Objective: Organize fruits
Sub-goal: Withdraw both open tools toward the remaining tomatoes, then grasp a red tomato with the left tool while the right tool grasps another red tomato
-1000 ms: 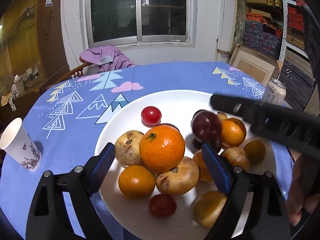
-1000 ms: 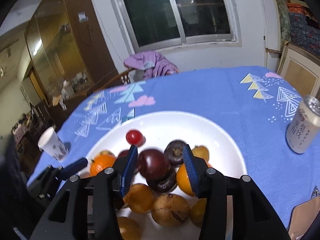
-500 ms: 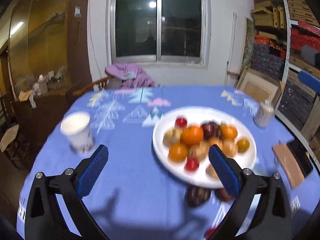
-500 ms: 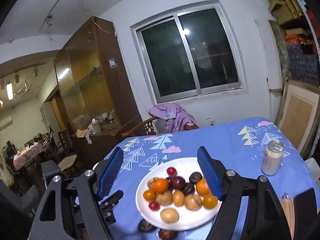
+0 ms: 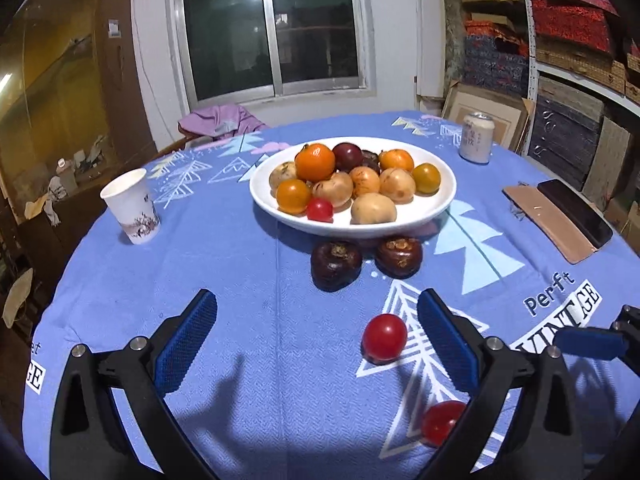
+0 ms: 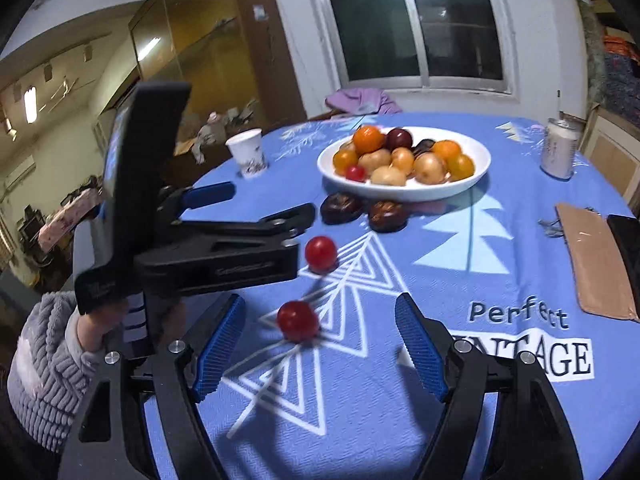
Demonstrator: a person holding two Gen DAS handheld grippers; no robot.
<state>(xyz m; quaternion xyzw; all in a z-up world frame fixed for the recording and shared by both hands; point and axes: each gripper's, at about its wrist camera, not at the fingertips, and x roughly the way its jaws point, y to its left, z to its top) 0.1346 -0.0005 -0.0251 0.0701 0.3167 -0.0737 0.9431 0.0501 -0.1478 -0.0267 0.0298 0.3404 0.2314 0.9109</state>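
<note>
Whereas a second ago both tools hovered close over the heaped plate (image 5: 442,204), the right one closed about a dark plum and the left one framing the large orange, they have since drawn well back toward the near edge of the tabletop (image 5: 224,264). The left hand-held gripper (image 5: 316,344) now stands at its widest with nothing between its pads; the right hand-held gripper (image 6: 320,346) is also spread and empty. The dark plum (image 5: 347,155) sits on the pile beside the large orange (image 5: 315,162), which suggests a release rather than a removal. Four fruits lie off the plate on the cloth: two dark, matt, flattened fruits with dry calyx caps (image 5: 337,265) (image 5: 398,257) just in front of the rim, and two glossy red cherry tomatoes (image 5: 384,337) (image 5: 442,422) nearer the grippers. Sorting therefore appears unfinished, these strays probably being next. The smooth round tomatoes would likely roll on the woven blue tablecloth; the glazed white plate is shallow. A paper cup (image 5: 130,208) and a drinks can (image 5: 476,138) stand apart.
</note>
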